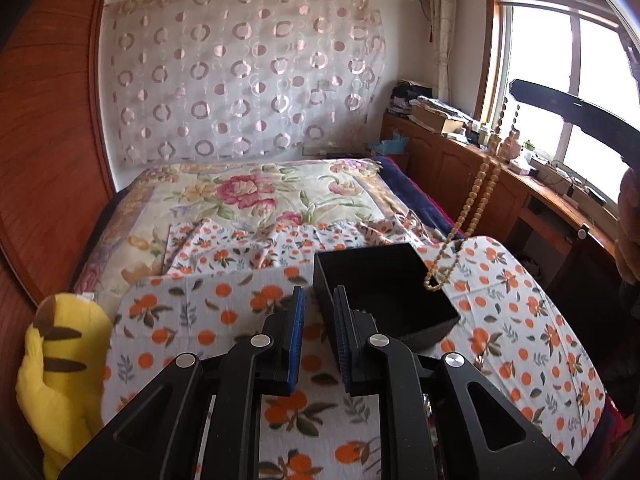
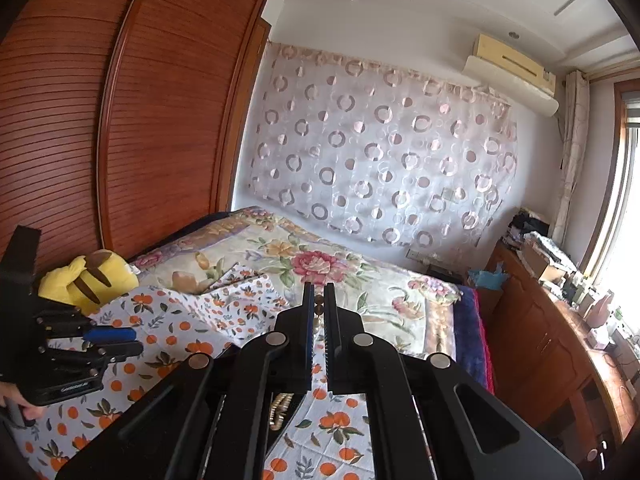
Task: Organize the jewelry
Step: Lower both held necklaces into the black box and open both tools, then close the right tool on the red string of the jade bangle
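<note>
One long bead necklace [image 1: 478, 196] hangs limp from the right gripper [image 2: 319, 300], fingers clamped on its top beads, low end over the black box's [image 1: 384, 300] far-right corner; light, slippery, best held high; left gripper [image 1: 318, 300] slightly apart, empty.

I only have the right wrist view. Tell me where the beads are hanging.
Observer: The bead strand hangs from the right gripper; its bottom loop is at the far right rim of an open black box.
Operator: Report what's in the box.
Observer: The part of the inside that shows looks empty.
Operator: Now give me the left gripper.
Observer: The left gripper is by the box's near left corner, with its jaws slightly apart and nothing between them.
</note>
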`<state>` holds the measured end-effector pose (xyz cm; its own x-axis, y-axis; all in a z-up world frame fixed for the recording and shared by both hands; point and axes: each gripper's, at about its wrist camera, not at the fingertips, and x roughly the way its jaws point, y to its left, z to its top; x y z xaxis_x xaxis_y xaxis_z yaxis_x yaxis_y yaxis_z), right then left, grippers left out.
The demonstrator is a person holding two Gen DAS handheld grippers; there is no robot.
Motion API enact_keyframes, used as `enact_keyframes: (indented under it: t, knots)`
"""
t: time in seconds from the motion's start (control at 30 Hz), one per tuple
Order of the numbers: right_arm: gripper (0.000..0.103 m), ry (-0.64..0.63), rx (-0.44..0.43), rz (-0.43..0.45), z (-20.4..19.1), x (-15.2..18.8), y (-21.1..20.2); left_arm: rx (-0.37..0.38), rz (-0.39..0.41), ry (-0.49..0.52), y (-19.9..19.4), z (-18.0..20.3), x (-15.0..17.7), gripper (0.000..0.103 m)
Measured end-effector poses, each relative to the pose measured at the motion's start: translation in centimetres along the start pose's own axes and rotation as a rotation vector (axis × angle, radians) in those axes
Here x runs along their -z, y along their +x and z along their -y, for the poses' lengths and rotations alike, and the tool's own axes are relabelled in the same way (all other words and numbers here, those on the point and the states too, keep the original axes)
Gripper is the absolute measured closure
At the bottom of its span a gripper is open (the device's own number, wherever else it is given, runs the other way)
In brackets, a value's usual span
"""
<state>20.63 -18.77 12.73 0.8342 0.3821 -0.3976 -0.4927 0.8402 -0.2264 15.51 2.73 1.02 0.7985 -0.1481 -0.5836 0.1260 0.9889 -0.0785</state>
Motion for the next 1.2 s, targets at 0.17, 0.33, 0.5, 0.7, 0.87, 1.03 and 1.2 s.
enact_keyframes:
  t: [0.17, 0.33, 0.5, 0.7, 0.87, 1.03, 1.2]
  knots:
    - [0.098, 0.000, -0.051, -0.077, -1.1, 2.0, 2.1, 0.005, -0.011, 0.004, -0.5, 0.2, 1.8, 0.088]
    - [0.097, 0.010, -0.110, -0.173, -2.6, 5.5, 4.0, 0.010, -0.013, 0.014, -1.3, 0.7, 3.5, 0.078]
    - [0.061, 0.048, -0.133, -0.207, -3.1, 8.8, 4.1, 0.018, -0.031, 0.025, -1.6, 1.5, 5.3, 0.075]
    - [0.058, 0.072, -0.180, -0.231, -3.6, 12.6, 2.4, 0.048, -0.066, 0.010, -1.5, 1.9, 7.9, 0.072]
    - [0.058, 0.080, -0.215, -0.284, -4.7, 16.1, 1.5, 0.063, -0.101, -0.002, -1.1, 2.2, 9.5, 0.072]
    - [0.067, 0.090, -0.240, -0.374, -5.8, 19.6, 2.4, 0.067, -0.117, -0.006, -0.9, 2.6, 10.4, 0.071]
    - [0.069, 0.103, -0.263, -0.420, -6.2, 21.4, 2.7, 0.081, -0.121, -0.008, -1.1, 3.1, 10.6, 0.071]
